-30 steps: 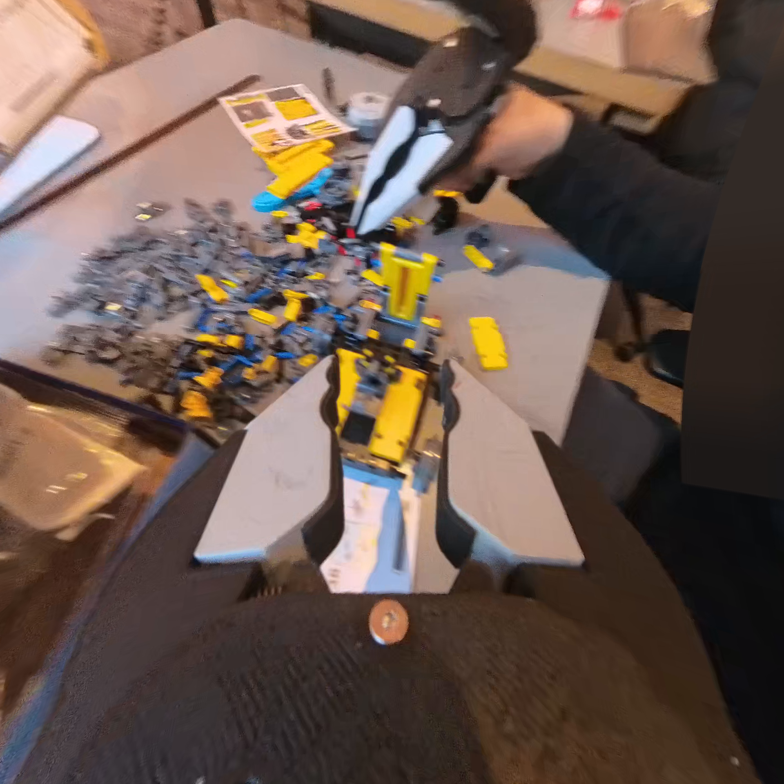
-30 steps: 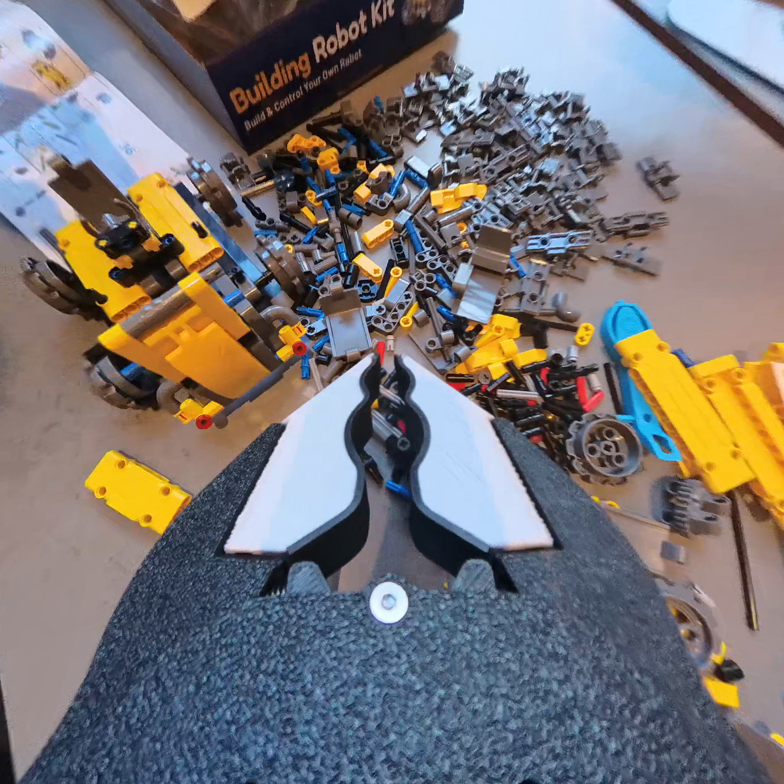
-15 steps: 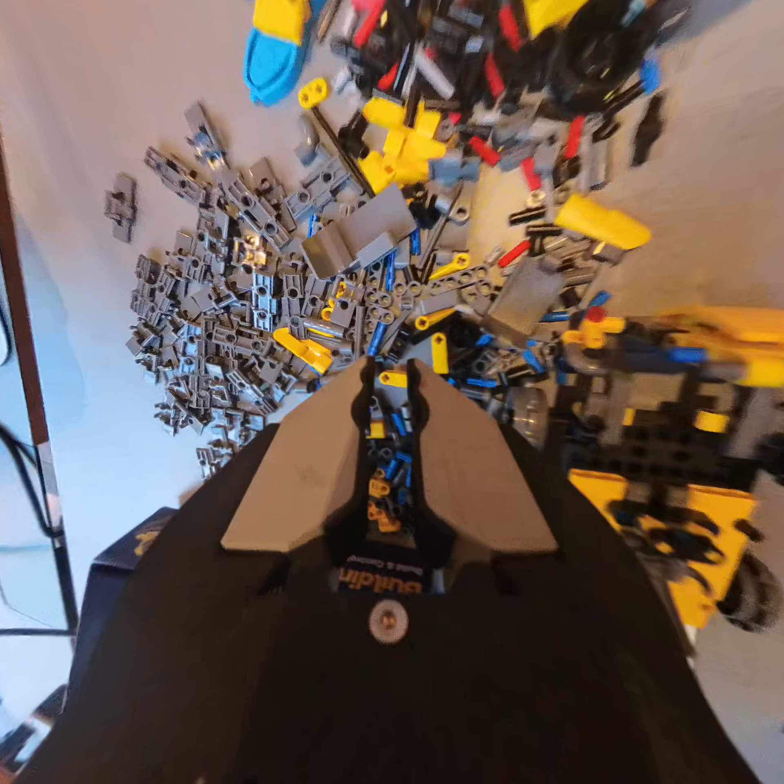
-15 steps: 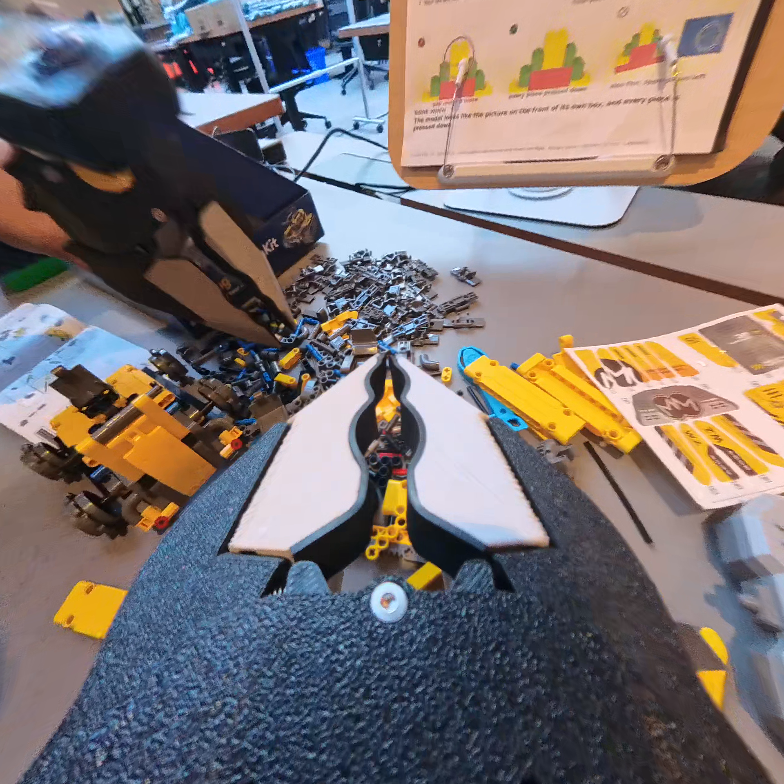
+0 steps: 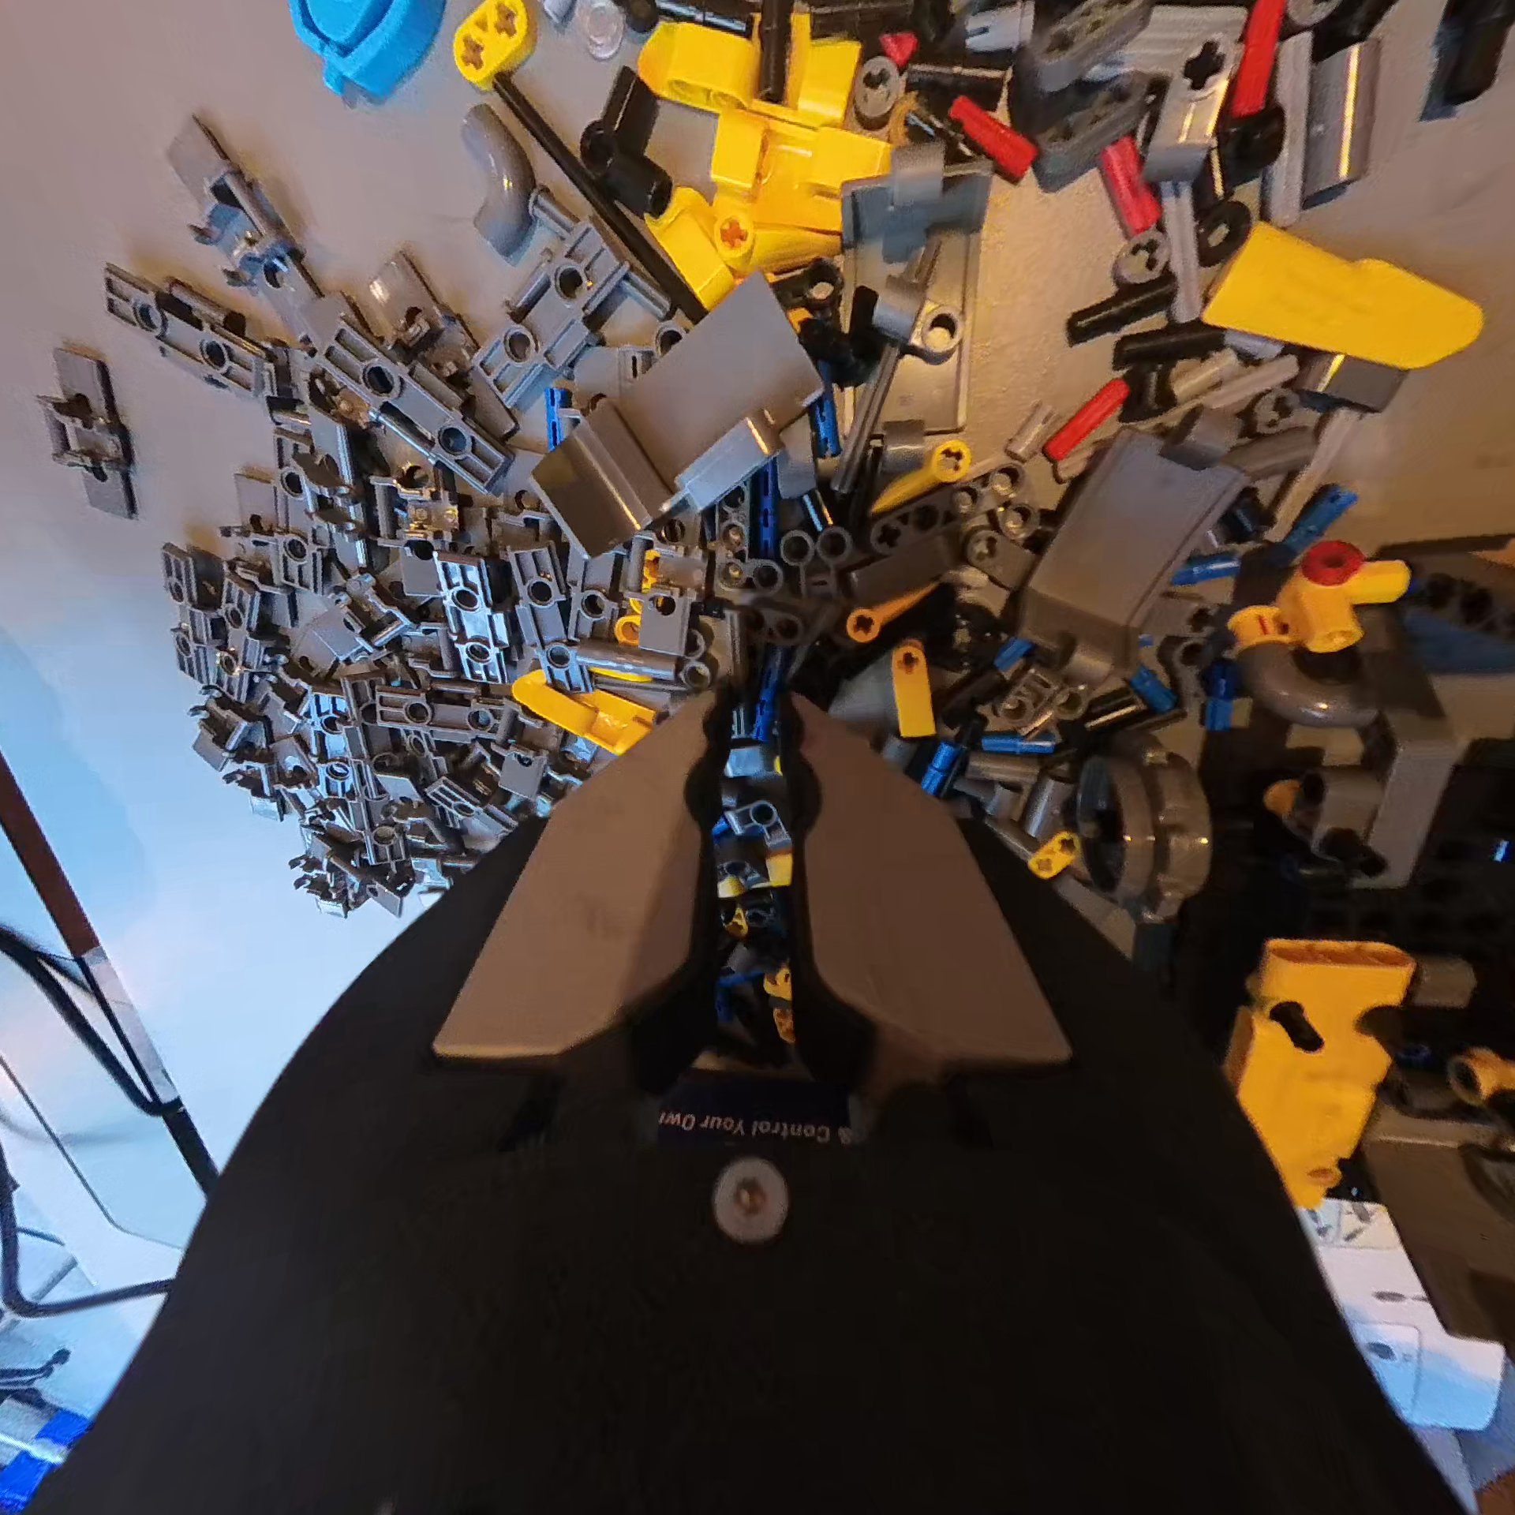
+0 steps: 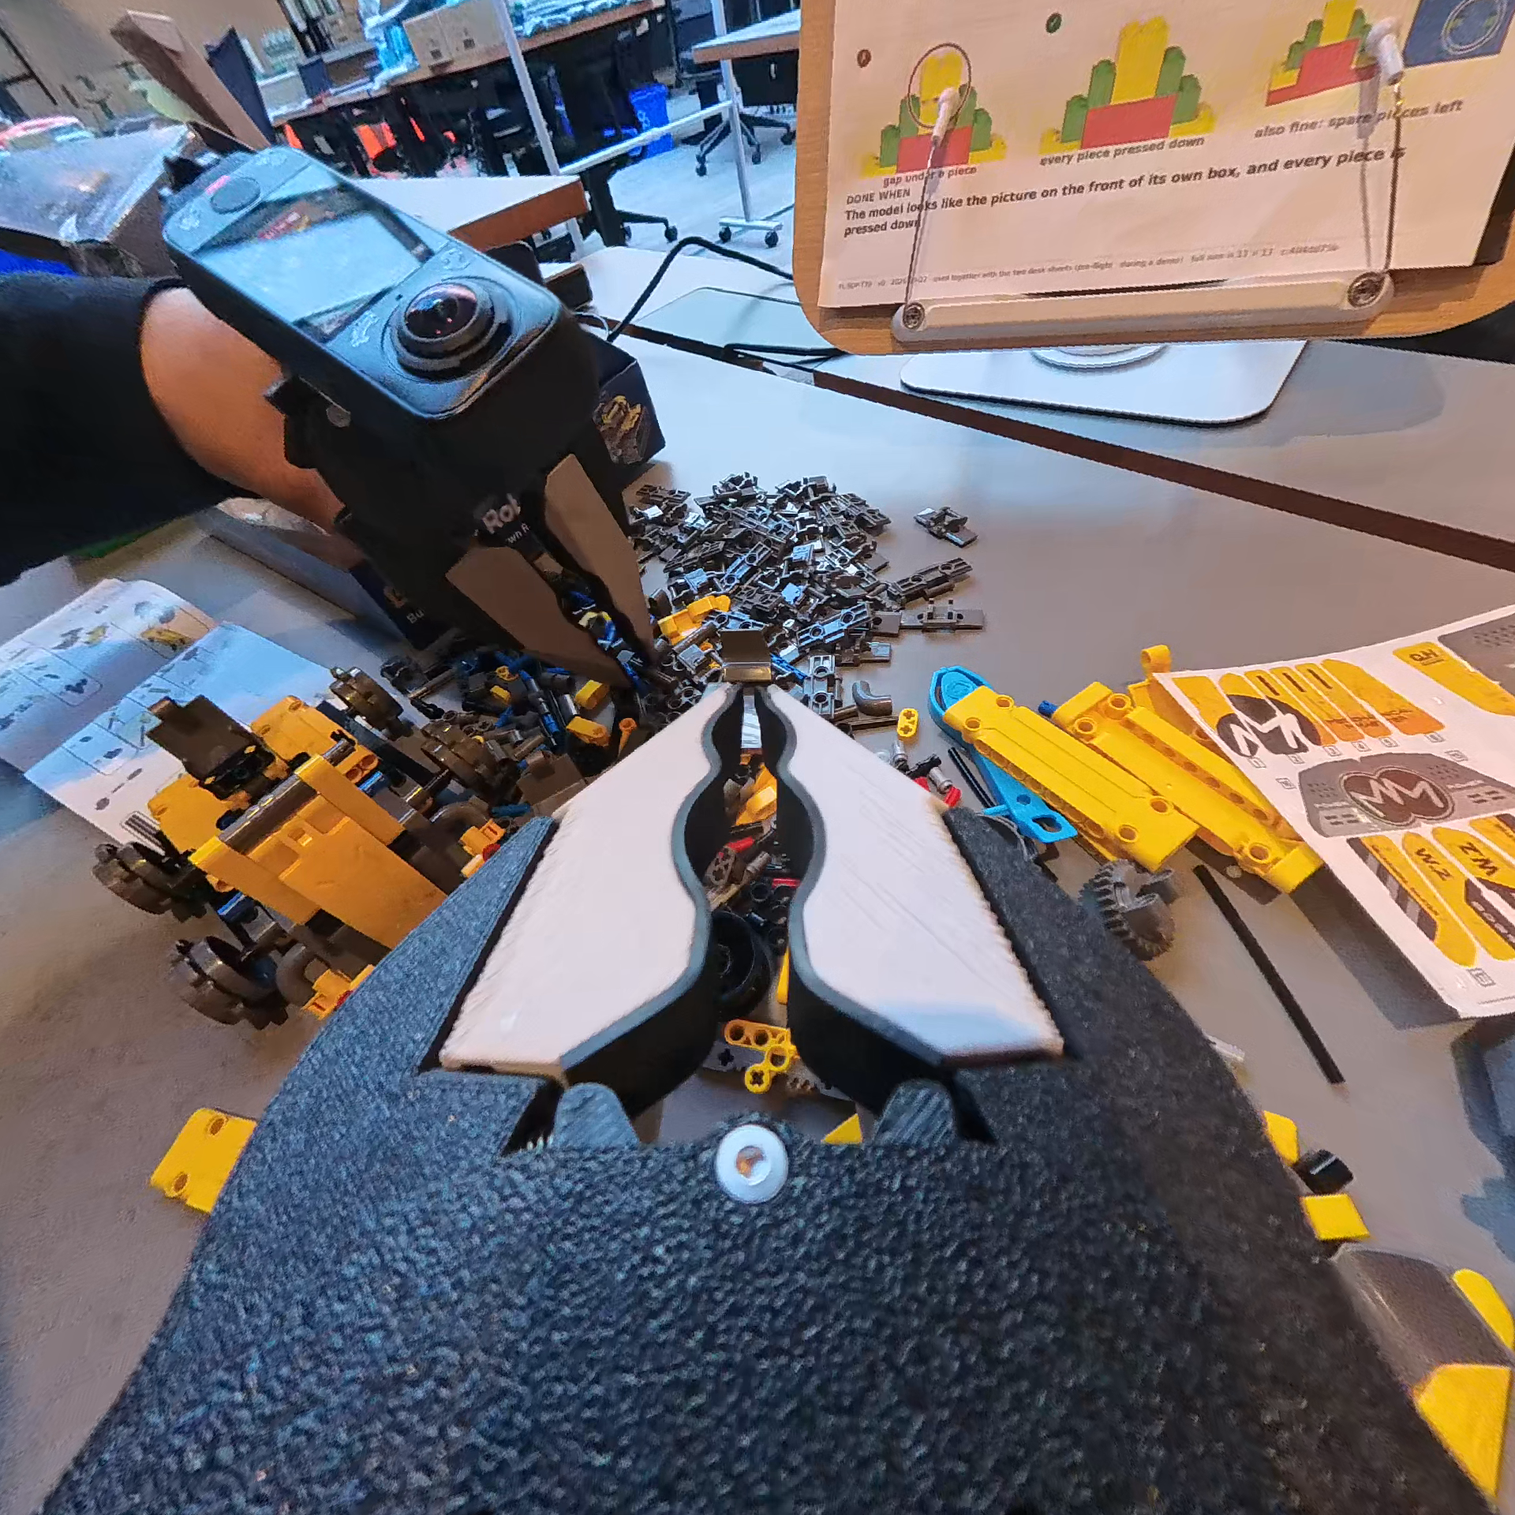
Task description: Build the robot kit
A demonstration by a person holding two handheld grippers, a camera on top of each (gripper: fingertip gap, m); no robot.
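Left gripper (image 5: 754,709) stands tip-down in the pile of loose plastic parts (image 5: 459,607) on the table (image 6: 1148,557). Its fingers are drawn to a narrow gap. A blue pin (image 5: 766,697) and small dark pieces show in that gap, but whether any is pinched cannot be told. The right wrist view shows the same gripper beside the dark blue box (image 6: 627,410), held by a hand (image 6: 213,410) in a black sleeve. Right gripper (image 6: 744,697) hangs above the near side of the pile, closed to a sliver, with nothing visibly between its tips. A grey curved panel (image 6: 744,656) lies just beyond them. The part-built yellow vehicle (image 6: 303,828) sits to its left, and long yellow beams (image 6: 1066,771) lie to its right. Handling, as a judgement: the parts look small, light, rigid and smooth, so they would tend to slip or flick from the pads. Pins are best gripped across the shaft, panels across their flat faces. The tangled pile may drag neighbouring pieces along. Printed matter is present on the box, an instruction booklet (image 6: 106,656), a sticker sheet (image 6: 1353,787) and a sheet clipped to an upright board (image 6: 1148,147), which bears coloured brick diagrams.
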